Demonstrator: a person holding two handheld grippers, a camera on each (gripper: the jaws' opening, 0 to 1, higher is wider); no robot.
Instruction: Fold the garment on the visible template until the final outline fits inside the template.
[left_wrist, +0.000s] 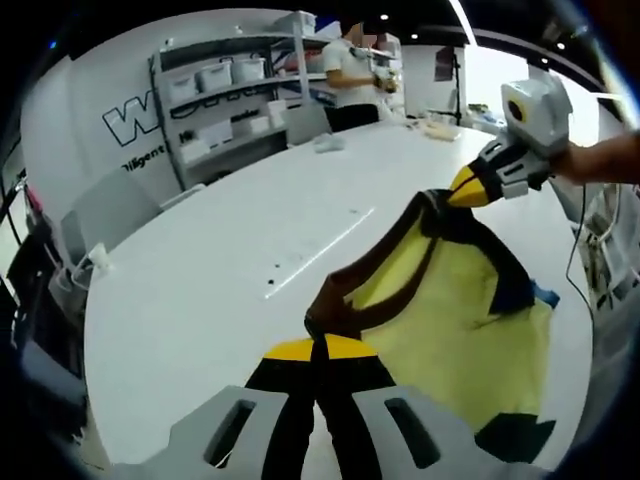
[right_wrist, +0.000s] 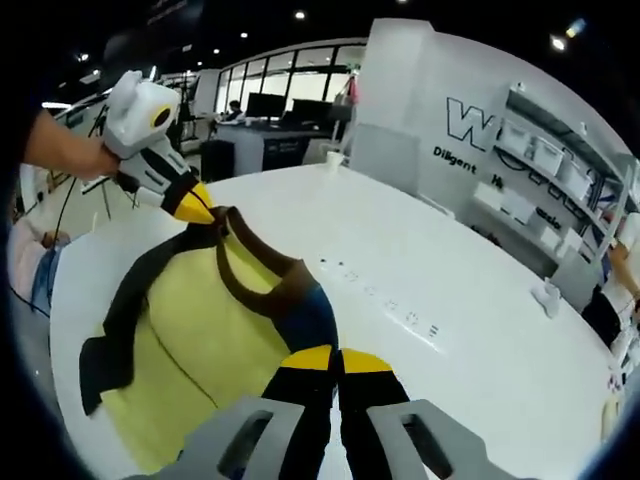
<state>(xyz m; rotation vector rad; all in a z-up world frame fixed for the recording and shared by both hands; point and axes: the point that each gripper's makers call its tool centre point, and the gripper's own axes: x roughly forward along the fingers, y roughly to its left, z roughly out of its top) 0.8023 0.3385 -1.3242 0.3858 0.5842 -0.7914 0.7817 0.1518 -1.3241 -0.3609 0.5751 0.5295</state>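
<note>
White tabletop spreads wide ahead of both my tools, with shelving and a lettered wall behind it and a person standing at the far end. Right at the tips of my left gripper I have the yellow garment, its dark brown trim pinched between jaws that are closed on the fabric. My right gripper is likewise closed on a brown and blue edge of the same garment, directly at its own tips.

From the left gripper view, the right gripper sits ahead and off to the right, its yellow tips gripping the far end of the brown trim. So the held edge runs as a slack band from one tool to the other, sagging slightly between them, and the yellow body hangs and drapes away below that line onto the table. The garment's long axis, as I judge it, runs across from that held edge out towards its loose dark hem, away from both tools.

Faint dashed marks lie on the table beyond and to the right of my right gripper; I take these for part of the template, though I cannot tell its full outline. Both tools are equally engaged, so the fold should turn on carrying the shared edge over together.
</note>
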